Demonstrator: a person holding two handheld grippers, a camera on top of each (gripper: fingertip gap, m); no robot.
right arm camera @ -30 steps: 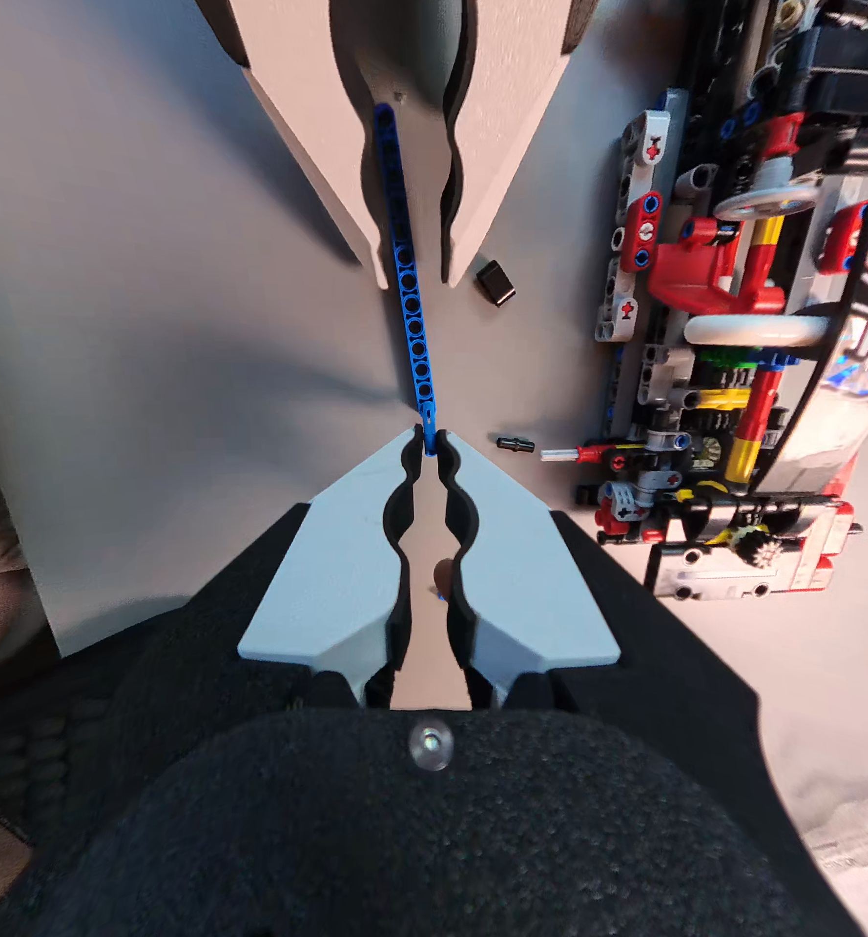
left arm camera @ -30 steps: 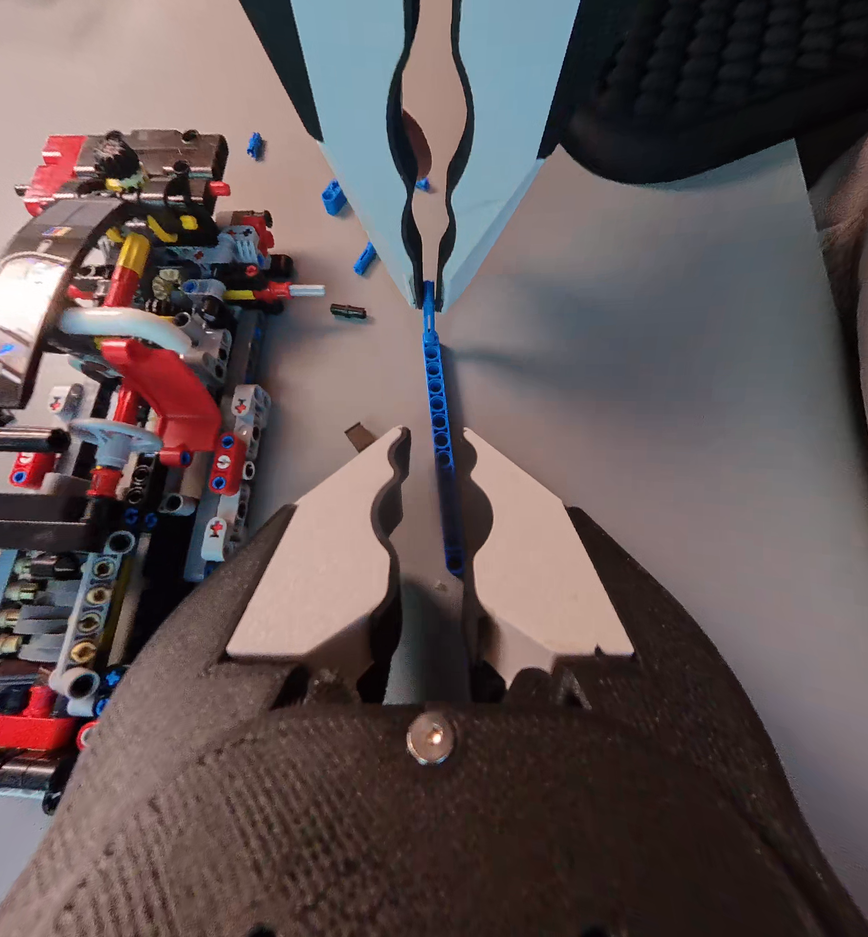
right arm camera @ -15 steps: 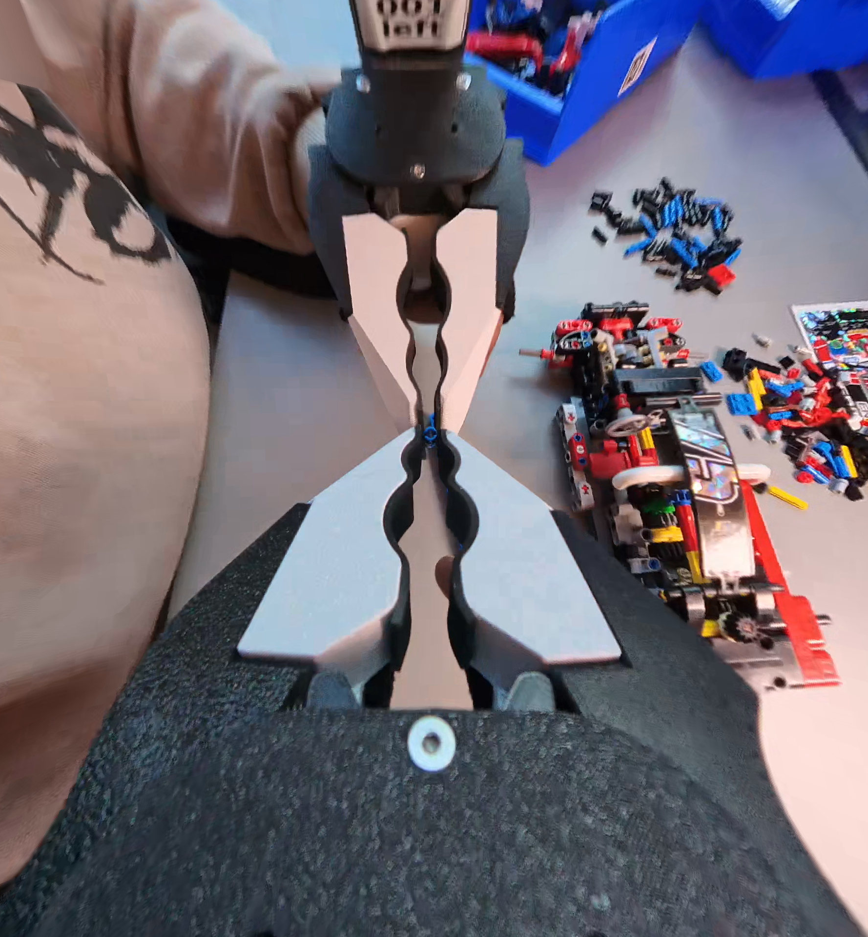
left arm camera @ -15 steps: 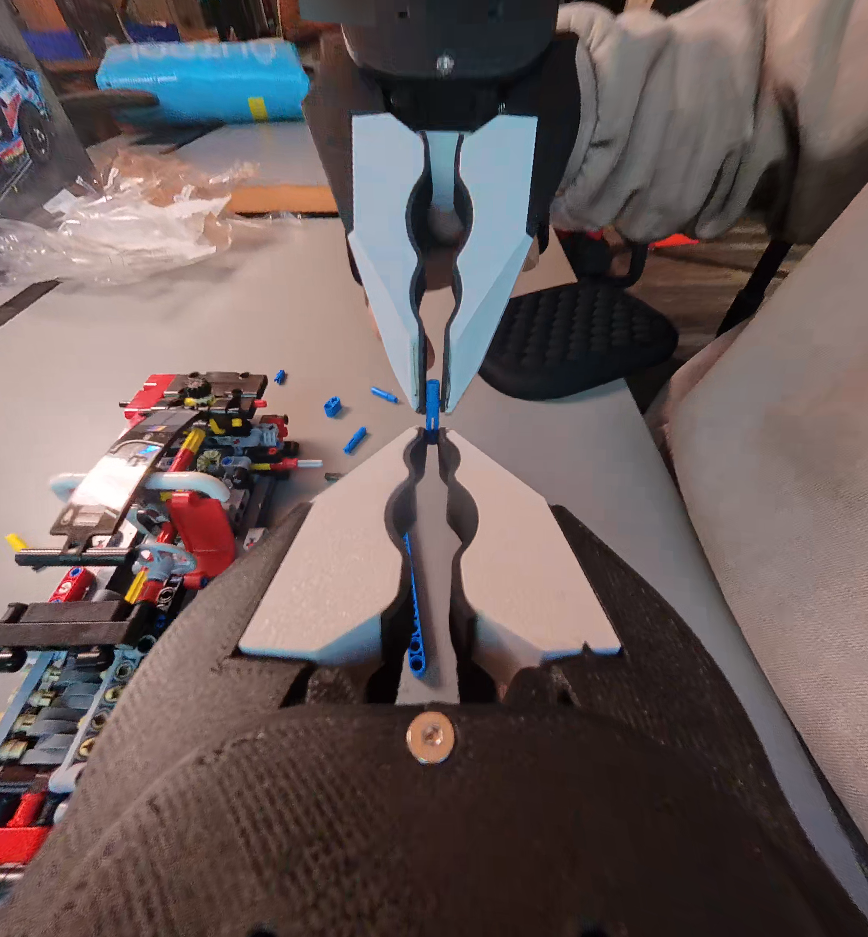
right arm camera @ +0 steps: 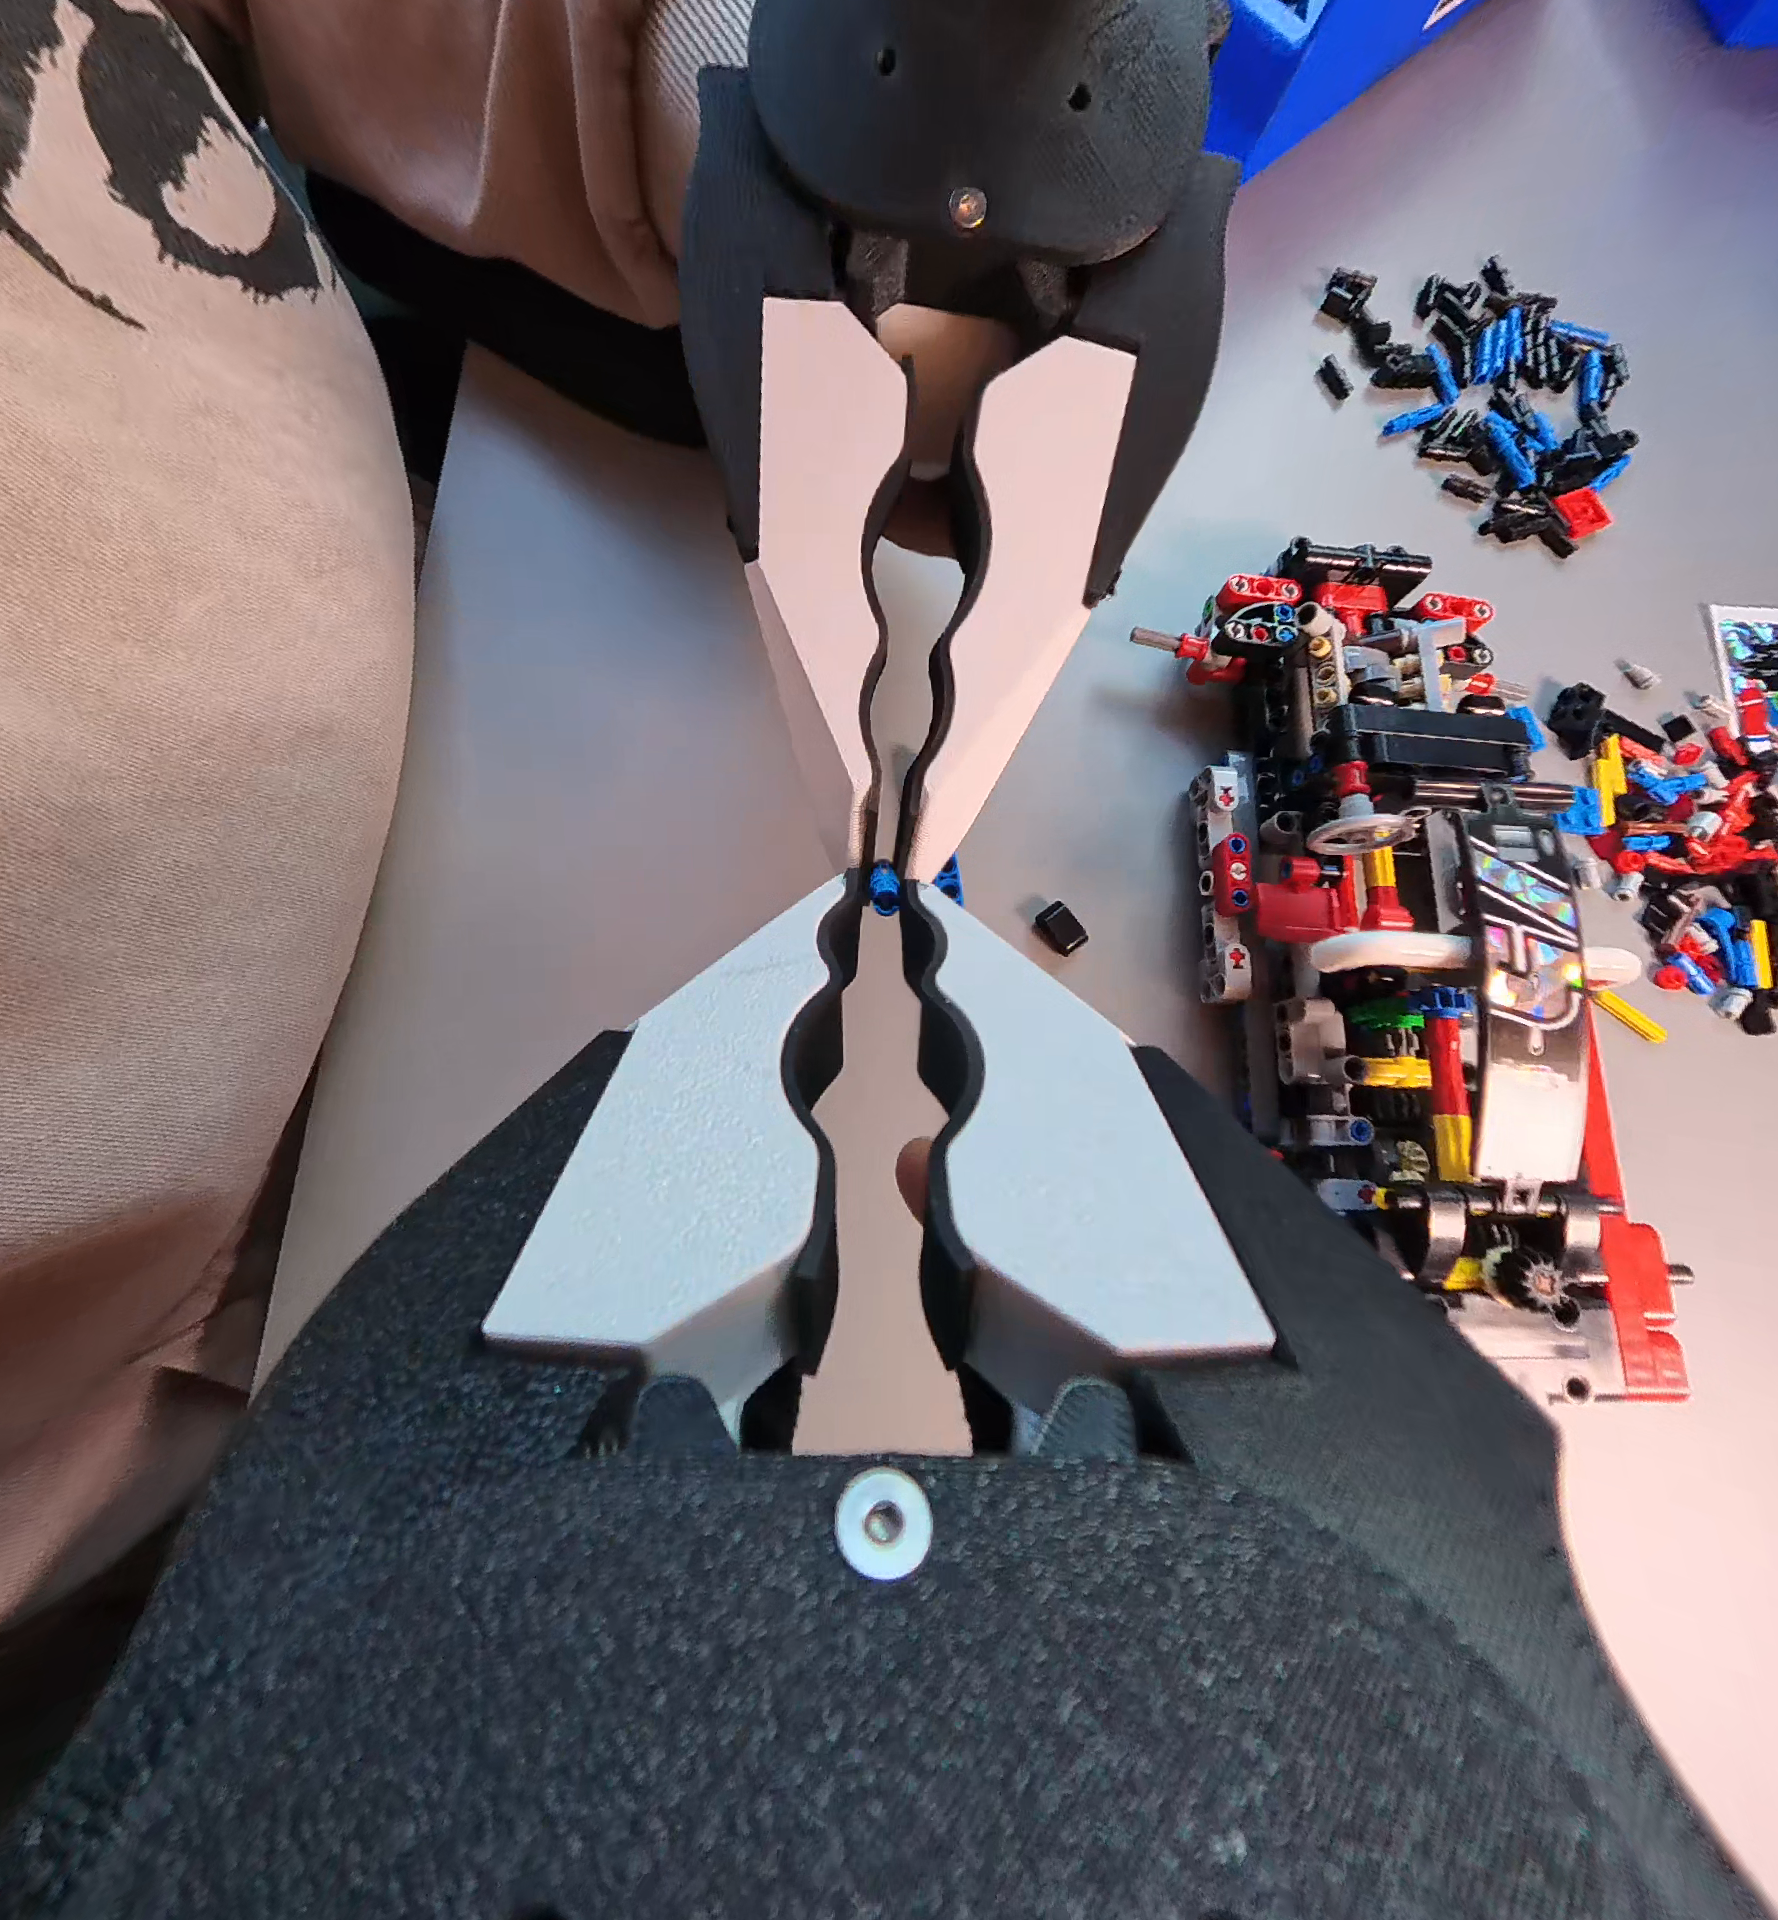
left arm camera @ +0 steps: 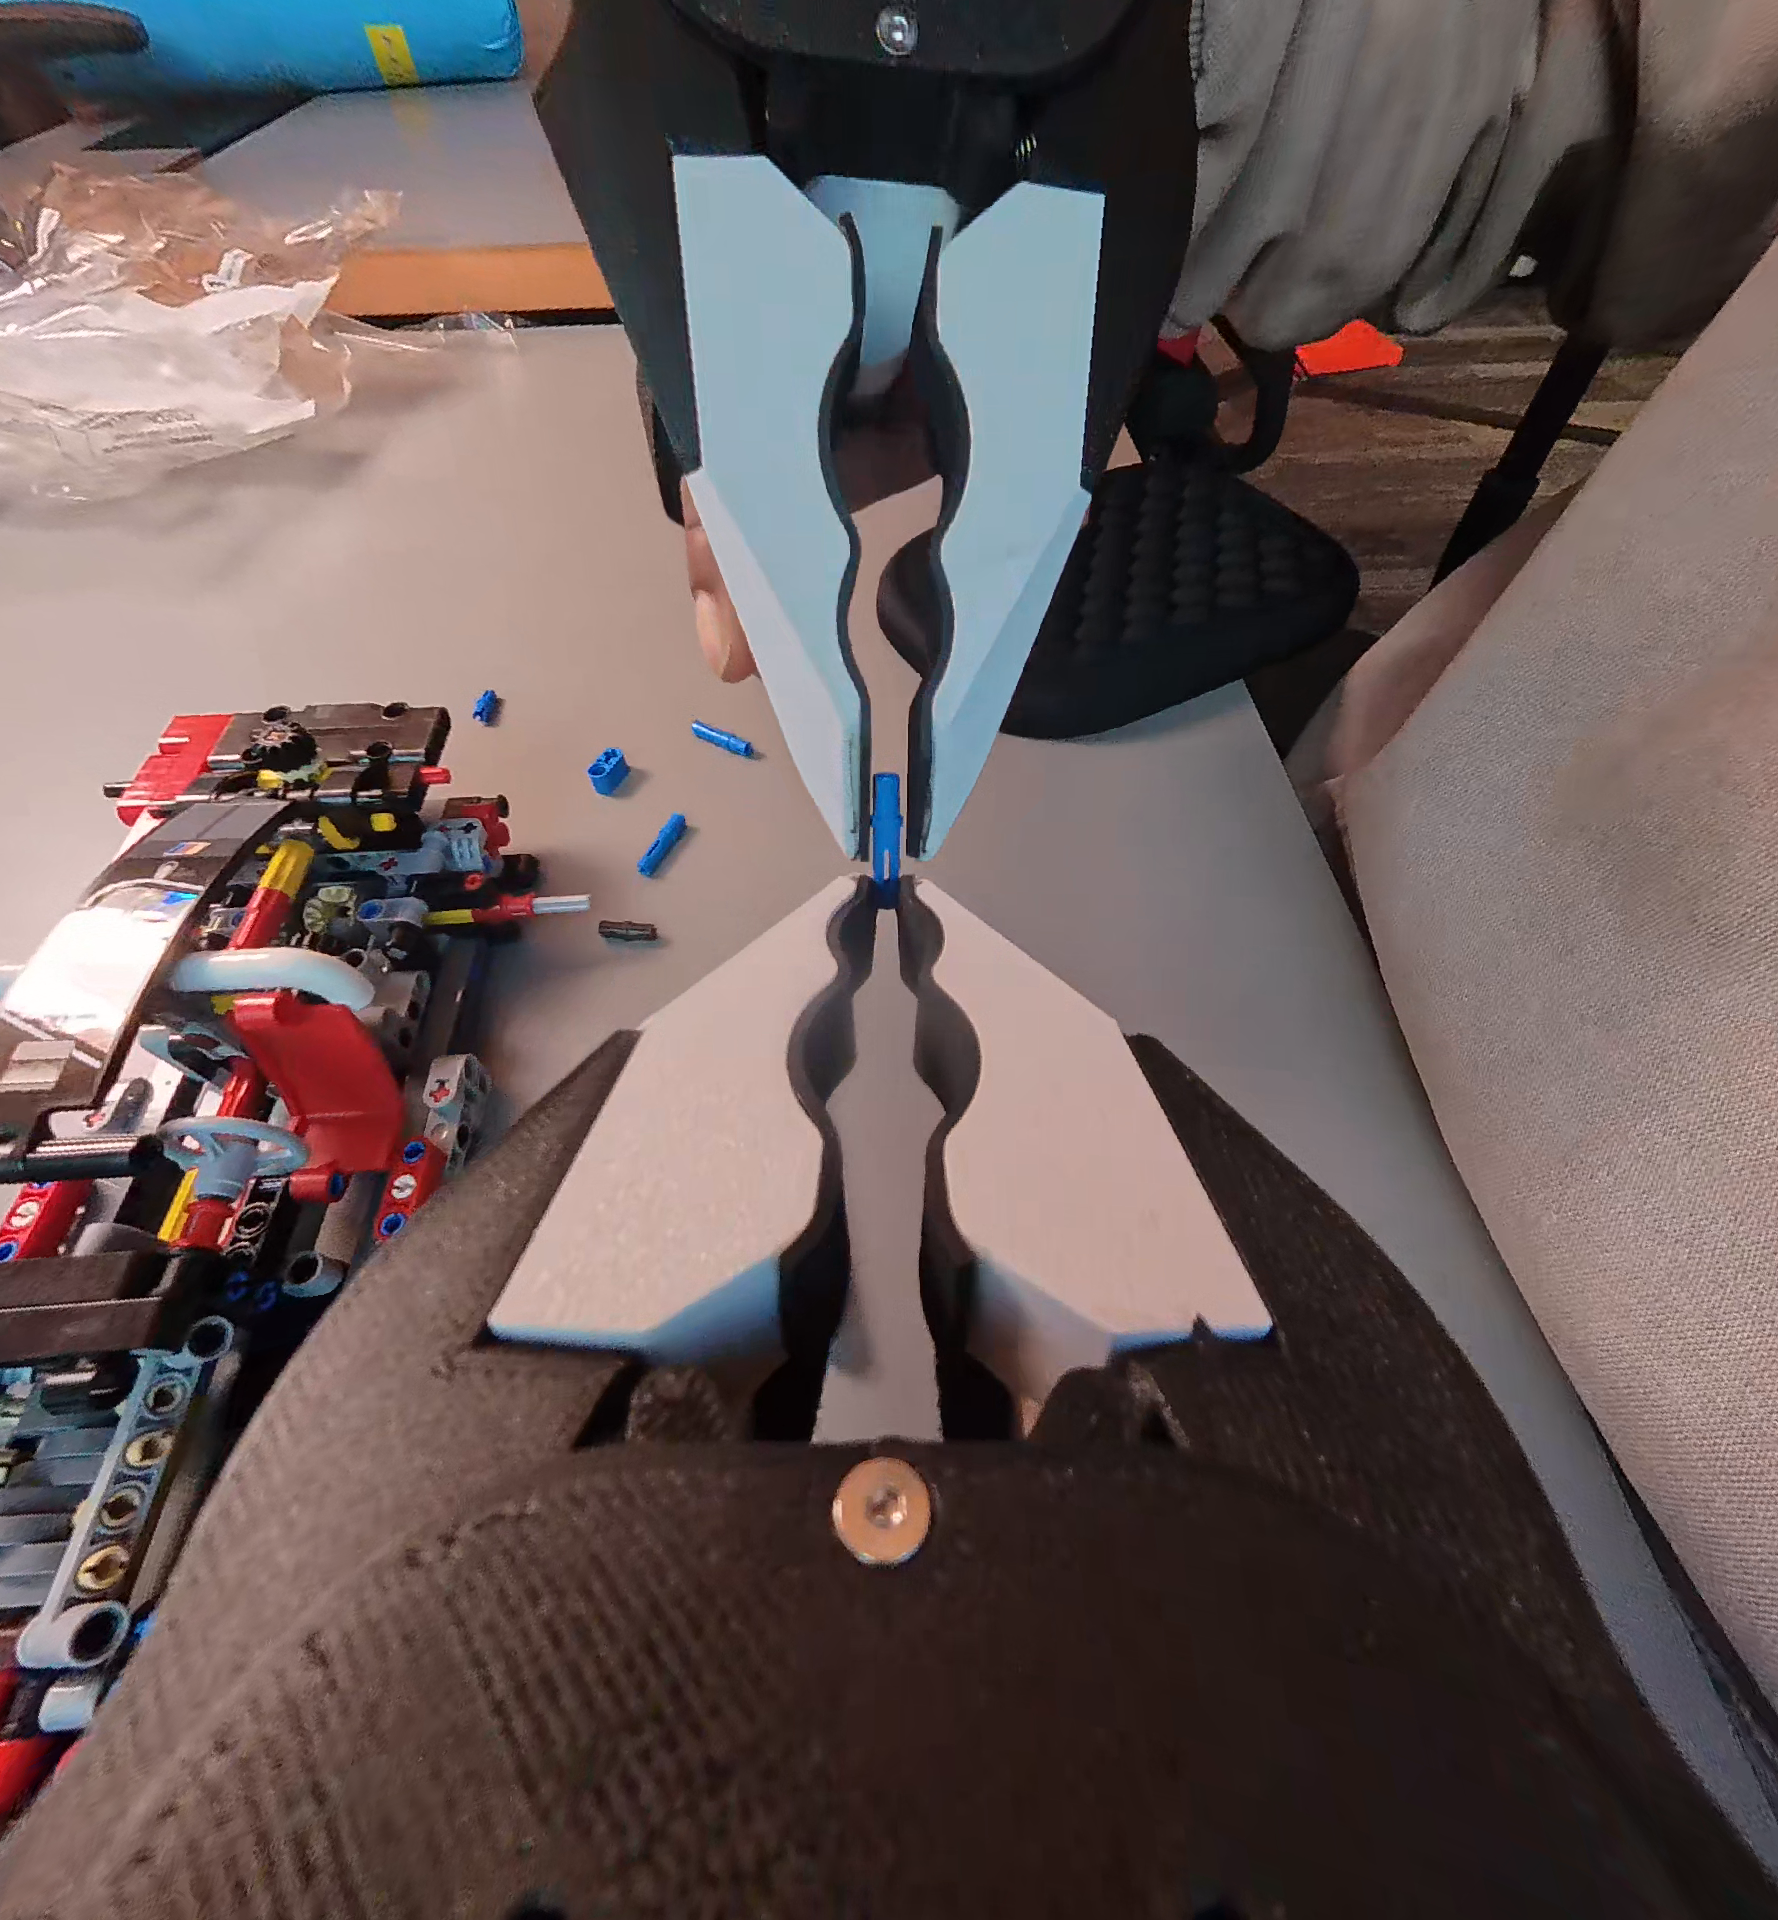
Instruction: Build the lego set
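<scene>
office or workroom | grey table (left arm camera: 1124, 831) | mesh chair (left arm camera: 1207, 582) | blue bins (right arm camera: 1269, 94)

Grey wavy-edged claw (left arm camera: 883, 891), black textured housing

Blue pin (left arm camera: 886, 821); red, black and yellow car model (right arm camera: 1425, 997); grey table (left arm camera: 345, 582).

The desk (left arm camera: 272, 582) is smooth, matt grey. Crinkled clear plastic bags (left arm camera: 126, 343) gleam at its far edge. The lego car (right arm camera: 1467, 987) is glossy plastic with a holographic foil panel. Coarse woven beige cloth covers the seat (left arm camera: 1633, 935).
</scene>
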